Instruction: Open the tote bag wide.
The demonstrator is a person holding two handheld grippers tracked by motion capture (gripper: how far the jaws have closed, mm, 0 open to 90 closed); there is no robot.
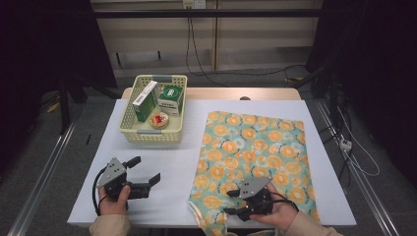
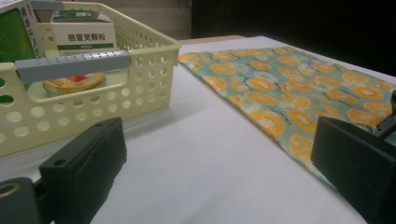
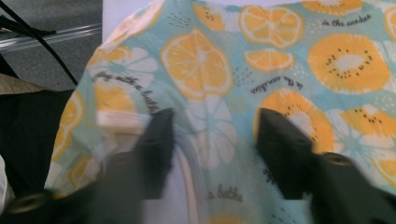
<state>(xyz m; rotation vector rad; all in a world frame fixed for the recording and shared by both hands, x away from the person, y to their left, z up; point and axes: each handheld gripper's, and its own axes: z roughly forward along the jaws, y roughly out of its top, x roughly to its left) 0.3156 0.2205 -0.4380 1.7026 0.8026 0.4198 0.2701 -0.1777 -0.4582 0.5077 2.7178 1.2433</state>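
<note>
Orange-printed cloth (image 1: pixel 255 157) spread flat over the table's (image 1: pixel 162 172) right half, near corner at six o'clock under the right gripper (image 1: pixel 232 202), jaws half open astride a fold, not pinching. Left gripper (image 1: pixel 146 170) at eight o'clock, wide open, empty.

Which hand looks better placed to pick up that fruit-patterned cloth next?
Probably the right gripper: it sits at the cloth's near corner, fingers straddling it. The left gripper hovers open over bare table.

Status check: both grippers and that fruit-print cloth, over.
Left gripper open, off the cloth. Right gripper half-closed over fruit-print cloth near corner, no pinch visible. Basket well aside.
</note>
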